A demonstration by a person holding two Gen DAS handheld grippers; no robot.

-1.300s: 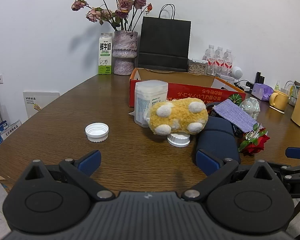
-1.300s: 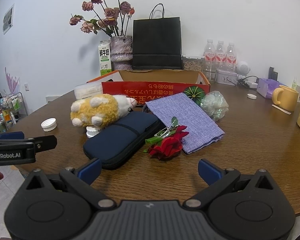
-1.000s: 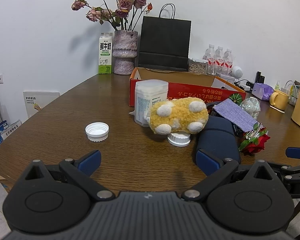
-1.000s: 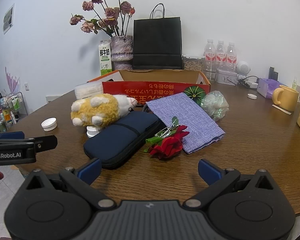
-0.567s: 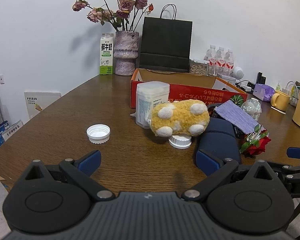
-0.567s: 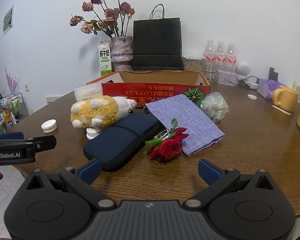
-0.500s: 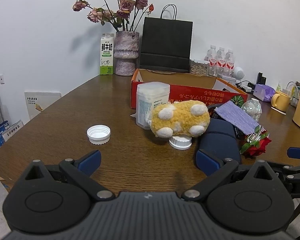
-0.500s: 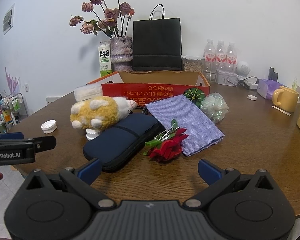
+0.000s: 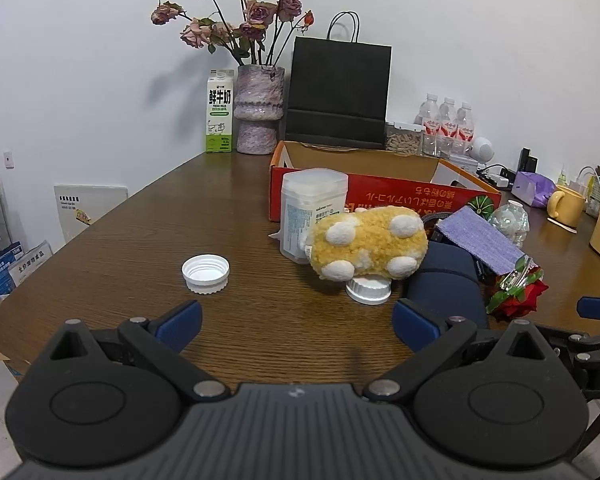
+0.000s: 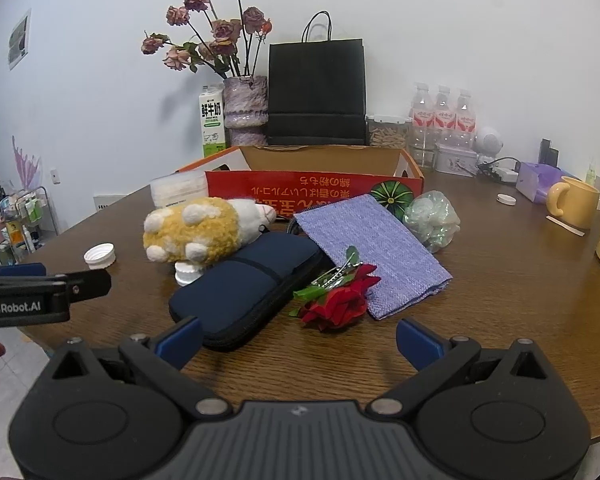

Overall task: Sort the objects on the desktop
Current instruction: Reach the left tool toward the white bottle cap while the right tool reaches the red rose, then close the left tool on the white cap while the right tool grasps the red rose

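Left gripper (image 9: pixel 296 322) and right gripper (image 10: pixel 298 338) both hover at the desk's (image 9: pixel 140 240) near edge, jaws apart, holding nothing. Navy pouch (image 10: pixel 244 284) and red rose (image 10: pixel 336 300) lie nearest. Beyond, the plush toy (image 9: pixel 368 246) rests on a white cap (image 9: pixel 368 290). The red box (image 10: pixel 316 188) stands farther back.
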